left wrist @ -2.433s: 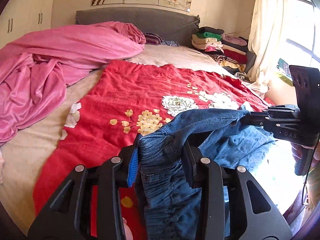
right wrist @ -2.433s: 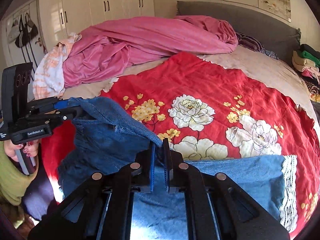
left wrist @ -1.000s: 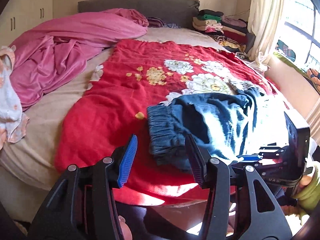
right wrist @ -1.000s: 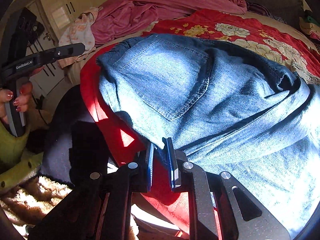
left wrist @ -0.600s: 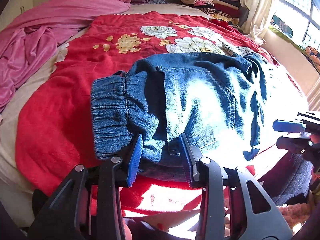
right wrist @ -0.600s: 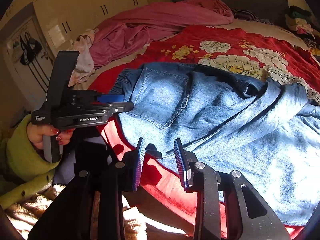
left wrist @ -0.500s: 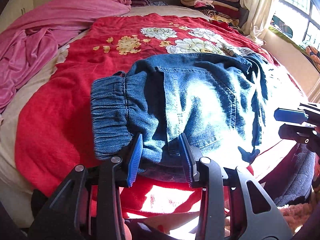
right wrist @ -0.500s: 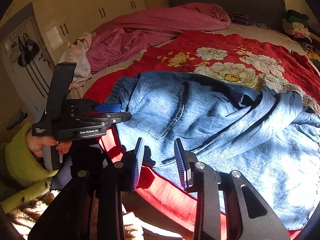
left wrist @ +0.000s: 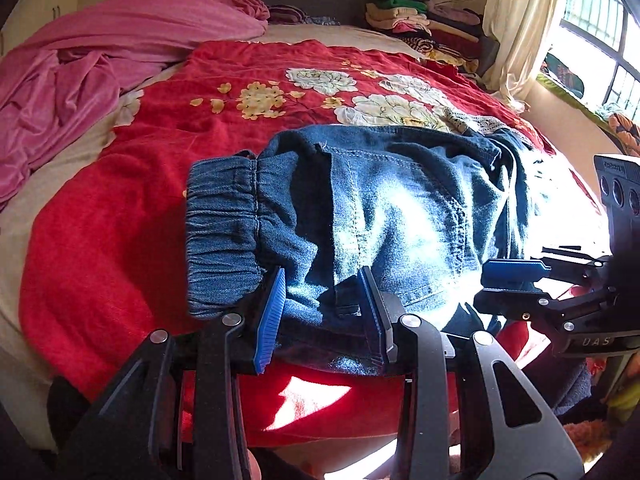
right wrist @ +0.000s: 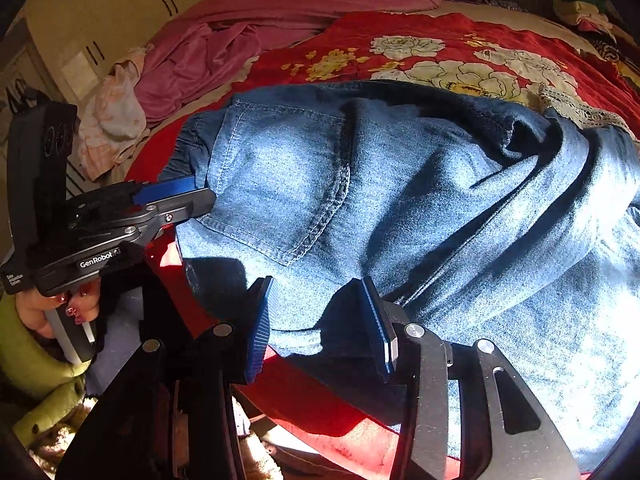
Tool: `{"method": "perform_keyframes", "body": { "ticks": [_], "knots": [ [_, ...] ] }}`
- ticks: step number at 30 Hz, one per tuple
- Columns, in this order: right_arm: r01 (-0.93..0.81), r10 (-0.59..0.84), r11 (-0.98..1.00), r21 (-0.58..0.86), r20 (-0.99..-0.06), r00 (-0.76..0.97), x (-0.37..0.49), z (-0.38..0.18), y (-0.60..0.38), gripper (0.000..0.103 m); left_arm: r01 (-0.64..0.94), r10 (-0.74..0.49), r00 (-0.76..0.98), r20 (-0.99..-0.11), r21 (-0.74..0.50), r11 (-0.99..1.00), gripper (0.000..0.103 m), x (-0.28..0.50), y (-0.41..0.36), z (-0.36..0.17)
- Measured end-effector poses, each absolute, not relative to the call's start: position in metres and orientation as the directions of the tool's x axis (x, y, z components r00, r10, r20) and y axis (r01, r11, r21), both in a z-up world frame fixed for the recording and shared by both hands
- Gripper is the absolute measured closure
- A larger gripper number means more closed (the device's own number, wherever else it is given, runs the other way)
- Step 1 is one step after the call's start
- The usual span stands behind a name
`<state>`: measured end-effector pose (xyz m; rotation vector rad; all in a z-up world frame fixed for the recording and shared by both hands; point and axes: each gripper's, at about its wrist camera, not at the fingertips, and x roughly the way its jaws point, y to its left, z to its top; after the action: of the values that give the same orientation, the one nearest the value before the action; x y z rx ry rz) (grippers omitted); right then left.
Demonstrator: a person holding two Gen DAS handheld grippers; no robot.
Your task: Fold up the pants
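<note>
Bed (left wrist: 72, 184) covered by red floral blanket (left wrist: 120, 208); pink sheet (left wrist: 92, 52) heaped toward head-end left corner. Blue denim pants (left wrist: 380, 208) lying folded over at near edge of blanket, elastic waistband (left wrist: 222, 232) toward left side. Seen from left wrist only: stack of folded clothes (left wrist: 416, 20) at far right corner, curtain (left wrist: 516, 20) and window beyond. Seen from right wrist only: back pocket (right wrist: 280, 184) facing up, lace hem (right wrist: 576, 110) at far right of pants, wardrobe doors (right wrist: 132, 4) past left side, person's hand (right wrist: 56, 308) in green sleeve.

Left gripper (left wrist: 324, 316) open, fingers straddling near edge of denim beside waistband, not clamped. Right gripper (right wrist: 320, 320) likewise spread wide, fingers either side of a denim fold at near edge, cloth loose between them.
</note>
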<state>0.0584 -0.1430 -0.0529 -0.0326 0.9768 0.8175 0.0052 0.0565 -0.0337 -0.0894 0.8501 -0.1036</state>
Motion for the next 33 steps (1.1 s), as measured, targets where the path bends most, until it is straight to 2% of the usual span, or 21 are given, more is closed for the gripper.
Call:
{"method": "perform_keyframes", "body": {
  "ticks": [2,5,10,17,20,25,29,33],
  "knots": [
    [-0.626,0.631,0.702,0.341,-0.705,0.323,0.056,-0.036,-0.157,0.062,0.056,-0.154,0.679,-0.718,-0.158,0.986,0.073,-0.003,0.064,-0.015],
    [-0.579,0.625,0.740,0.341,-0.666,0.407,0.059,-0.014,-0.186,0.056,0.052,-0.112,0.736,-0.668,-0.109,0.993,0.060,-0.014,0.067,0.014],
    [-0.497,0.546,0.819,0.287,-0.658,0.518,0.073,0.004,-0.222,0.052,0.098,-0.148,0.750,-0.645,-0.113,0.989,0.060,-0.009,0.055,0.033],
    [-0.428,0.440,0.883,0.194,-0.662,0.607,0.103,0.017,-0.249,0.042,0.243,-0.324,0.678,-0.660,-0.214,0.946,0.060,0.020,0.006,0.026],
    [-0.426,0.423,0.889,0.170,-0.662,0.619,0.122,0.022,-0.249,0.036,0.299,-0.362,0.647,-0.671,-0.213,0.930,0.060,0.030,-0.021,0.019],
    [-0.447,0.403,0.885,0.130,-0.696,0.595,0.168,0.021,-0.233,0.030,0.382,-0.444,0.545,-0.711,-0.261,0.887,0.060,0.043,-0.063,-0.007],
    [-0.462,0.369,0.882,0.096,-0.752,0.547,0.207,0.007,-0.213,0.029,0.383,-0.442,0.496,-0.748,-0.269,0.884,0.060,0.053,-0.078,-0.028],
    [-0.459,0.296,0.888,0.034,-0.806,0.513,0.243,-0.011,-0.194,0.029,0.367,-0.442,0.480,-0.757,-0.285,0.886,0.070,0.063,-0.077,-0.036]
  ]
}}
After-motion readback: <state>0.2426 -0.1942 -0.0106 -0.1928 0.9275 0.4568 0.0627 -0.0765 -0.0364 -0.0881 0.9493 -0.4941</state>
